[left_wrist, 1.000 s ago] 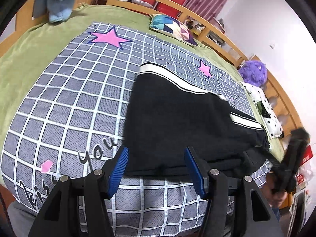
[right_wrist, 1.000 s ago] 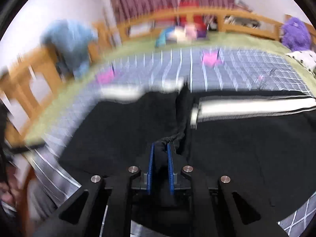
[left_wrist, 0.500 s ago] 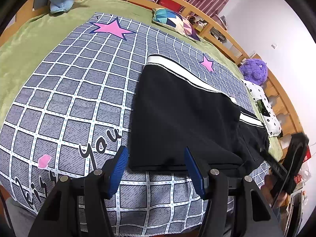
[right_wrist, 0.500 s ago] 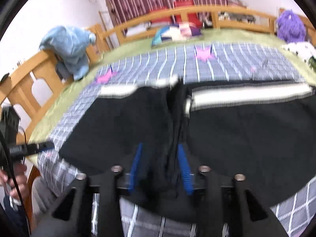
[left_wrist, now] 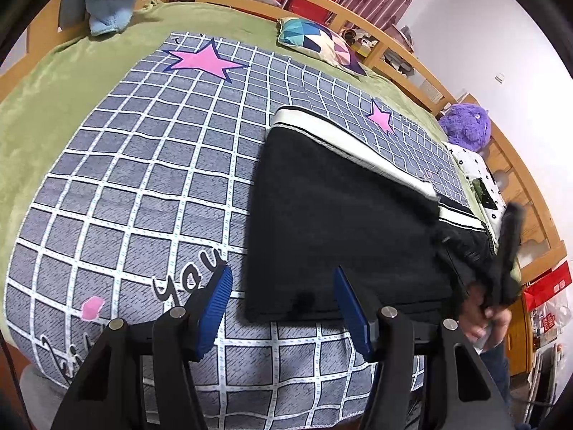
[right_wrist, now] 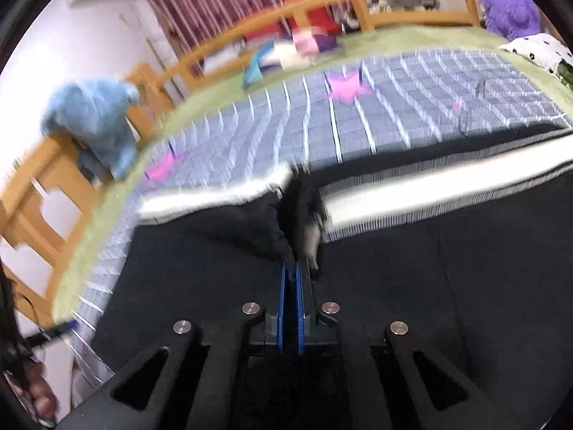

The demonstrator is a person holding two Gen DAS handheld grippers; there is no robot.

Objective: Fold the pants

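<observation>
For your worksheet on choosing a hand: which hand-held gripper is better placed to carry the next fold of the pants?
Probably the right hand-held gripper: its jaws are shut on a bunch of the black pants. The left hand-held gripper is open at the near edge, holding nothing.

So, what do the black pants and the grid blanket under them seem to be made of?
The black pants look like a thick, matte knit, perhaps fleece: no shine, soft folds, and a white band that seems ribbed. The grid blanket looks like thin printed woven cloth, probably cotton: flat, matte, with fine printed hatching. Neither is certain.
</observation>
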